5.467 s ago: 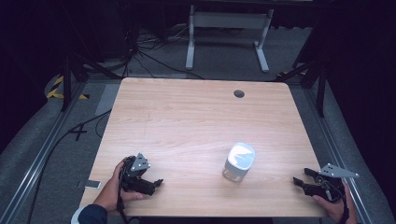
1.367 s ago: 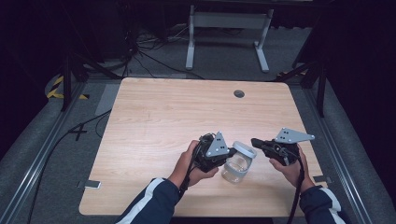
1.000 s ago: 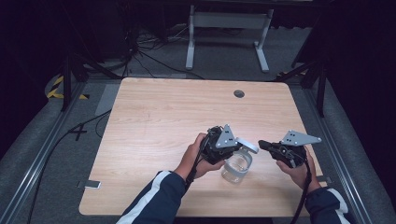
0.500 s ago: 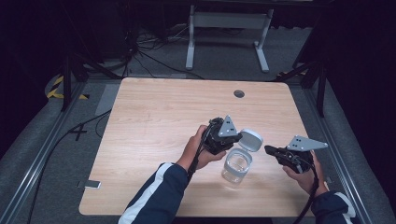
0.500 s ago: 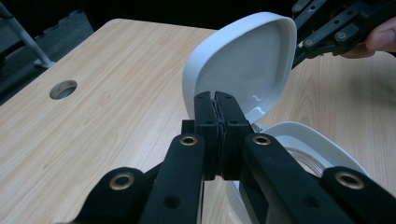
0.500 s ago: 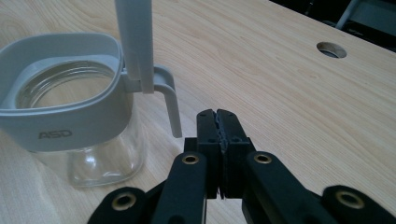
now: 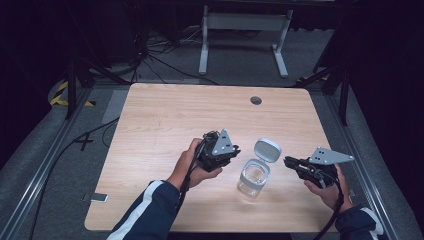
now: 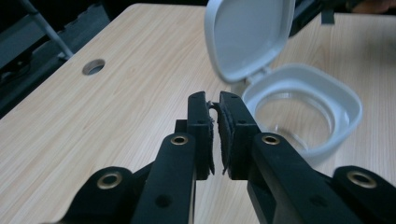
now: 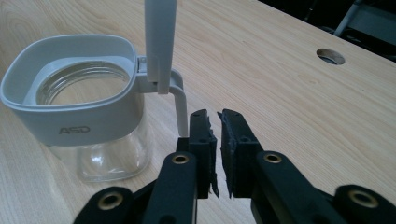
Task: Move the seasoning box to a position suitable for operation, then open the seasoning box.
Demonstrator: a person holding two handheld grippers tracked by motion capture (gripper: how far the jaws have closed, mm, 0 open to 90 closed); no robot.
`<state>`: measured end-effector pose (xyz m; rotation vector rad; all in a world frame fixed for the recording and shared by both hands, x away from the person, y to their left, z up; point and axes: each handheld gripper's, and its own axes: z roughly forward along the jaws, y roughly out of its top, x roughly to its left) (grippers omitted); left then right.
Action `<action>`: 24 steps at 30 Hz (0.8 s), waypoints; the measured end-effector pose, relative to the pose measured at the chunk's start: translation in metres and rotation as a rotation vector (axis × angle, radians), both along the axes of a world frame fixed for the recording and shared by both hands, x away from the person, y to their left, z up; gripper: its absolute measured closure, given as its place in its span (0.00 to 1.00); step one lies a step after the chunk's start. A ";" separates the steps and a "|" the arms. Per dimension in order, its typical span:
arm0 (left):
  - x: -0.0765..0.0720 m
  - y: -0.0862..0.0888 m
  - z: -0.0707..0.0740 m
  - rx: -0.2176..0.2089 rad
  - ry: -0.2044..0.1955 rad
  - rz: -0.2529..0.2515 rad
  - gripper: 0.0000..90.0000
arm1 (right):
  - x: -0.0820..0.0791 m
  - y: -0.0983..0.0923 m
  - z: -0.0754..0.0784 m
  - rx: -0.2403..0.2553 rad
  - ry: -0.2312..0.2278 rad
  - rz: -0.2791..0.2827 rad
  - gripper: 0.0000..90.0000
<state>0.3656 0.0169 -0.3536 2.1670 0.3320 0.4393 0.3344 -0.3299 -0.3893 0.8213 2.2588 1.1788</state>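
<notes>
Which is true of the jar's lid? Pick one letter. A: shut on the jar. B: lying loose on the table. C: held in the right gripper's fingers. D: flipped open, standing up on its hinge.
D: the lid stands raised on its hinge above the open jar.

Dim room, wooden table [image 7: 165, 115], grey floor [image 7: 55, 150], white metal frame [image 7: 240, 30], loose cables [image 7: 165, 60]

Clear glass jar [image 7: 253, 177] with grey lid [image 7: 267, 149]; light wood-grain table [image 7: 165, 120]; black gripper [image 8: 214, 121]
</notes>
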 end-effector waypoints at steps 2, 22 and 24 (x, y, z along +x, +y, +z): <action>-0.003 0.011 -0.002 0.011 -0.002 0.010 0.89 | -0.002 0.000 0.001 -0.002 0.003 0.010 0.87; -0.031 0.114 -0.047 0.193 -0.012 0.199 0.39 | -0.026 -0.014 -0.005 -0.154 0.008 -0.002 0.47; -0.033 0.124 -0.054 0.206 -0.015 0.215 0.36 | -0.029 -0.019 -0.006 -0.167 0.013 -0.011 0.45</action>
